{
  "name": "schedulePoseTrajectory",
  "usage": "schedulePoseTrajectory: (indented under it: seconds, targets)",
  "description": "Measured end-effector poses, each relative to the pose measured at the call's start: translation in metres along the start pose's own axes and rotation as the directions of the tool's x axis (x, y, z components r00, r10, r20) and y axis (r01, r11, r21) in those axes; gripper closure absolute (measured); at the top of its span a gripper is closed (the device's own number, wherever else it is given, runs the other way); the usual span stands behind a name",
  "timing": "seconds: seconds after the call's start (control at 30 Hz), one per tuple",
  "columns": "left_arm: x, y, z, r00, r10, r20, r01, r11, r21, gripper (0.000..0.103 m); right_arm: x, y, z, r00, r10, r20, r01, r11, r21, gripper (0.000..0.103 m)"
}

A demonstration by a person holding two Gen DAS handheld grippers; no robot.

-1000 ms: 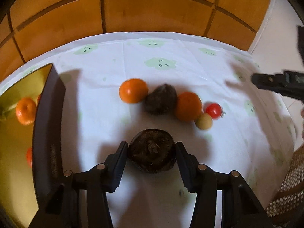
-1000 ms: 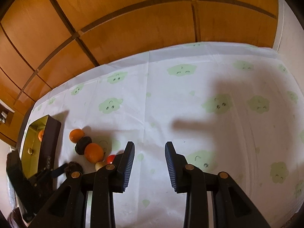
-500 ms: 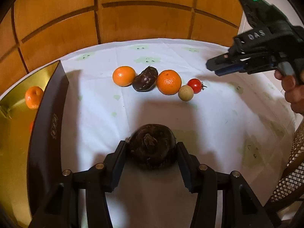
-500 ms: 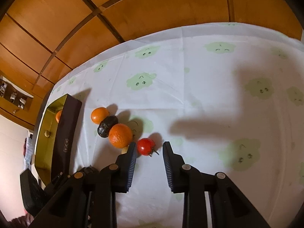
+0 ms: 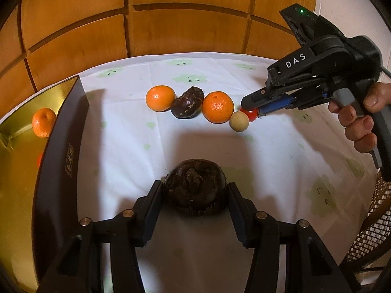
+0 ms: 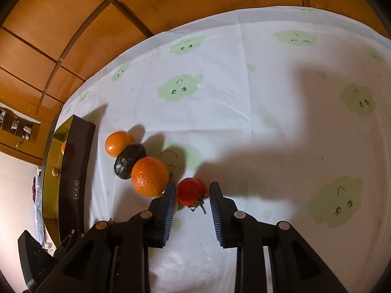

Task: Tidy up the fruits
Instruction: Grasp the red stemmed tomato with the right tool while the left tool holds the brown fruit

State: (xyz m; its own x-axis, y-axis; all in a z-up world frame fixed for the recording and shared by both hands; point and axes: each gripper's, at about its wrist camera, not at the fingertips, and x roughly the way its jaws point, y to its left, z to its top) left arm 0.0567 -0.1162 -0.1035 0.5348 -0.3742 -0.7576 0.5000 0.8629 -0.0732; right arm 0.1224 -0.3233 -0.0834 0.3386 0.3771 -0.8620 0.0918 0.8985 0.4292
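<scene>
My left gripper (image 5: 194, 185) is shut on a round dark brown fruit (image 5: 194, 195), held just above the tablecloth. Further back lie, in a row, an orange (image 5: 160, 98), a dark oblong fruit (image 5: 187, 102), a second orange (image 5: 217, 107), a small beige ball (image 5: 239, 121) and a red cherry tomato (image 5: 251, 114). My right gripper (image 6: 192, 188) points down at the row's right end with its jaws narrow. The tomato (image 6: 191, 191) sits between the fingertips on the cloth. The left pad touches it, and a sliver of gap shows at the right pad.
A dark box with a gold lining (image 5: 61, 146) stands at the left and holds an orange (image 5: 43, 122). A hand (image 5: 361, 127) grips the right gripper's handle. A wicker chair (image 5: 371, 232) is at the right edge. Wooden panels rise behind the table.
The right gripper narrowed, then came down to the fruit row until its fingertips flank the tomato. The left gripper drew back from the row with the dark fruit, then held still.
</scene>
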Motion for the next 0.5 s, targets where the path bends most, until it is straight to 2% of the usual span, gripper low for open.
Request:
schedulePoseTrajectory:
  seconds: [0.27,0.4,0.5]
  targets:
    - [-0.0016,-0.0019,-0.0007,1.000,0.007,0.000,-0.007,1.000,-0.004,0.050,0.0075,0.0072,-0.0021,0.999,-0.045,-0.020,0.044,0.997,-0.056,0.077]
    - [-0.0015,-0.0027,-0.0019,1.000,0.009,0.000,-0.009,1.000,-0.002,0.050,0.0042,0.0054,-0.0019,0.994,-0.109,0.005,0.109,0.991,-0.076,0.077]
    - [-0.0007,-0.0017,-0.0007,1.000,0.004,-0.009,-0.004,1.000,0.000,0.051,0.0027,0.0101,-0.0027,0.978,-0.206,0.040,0.210,0.969,-0.127,0.077]
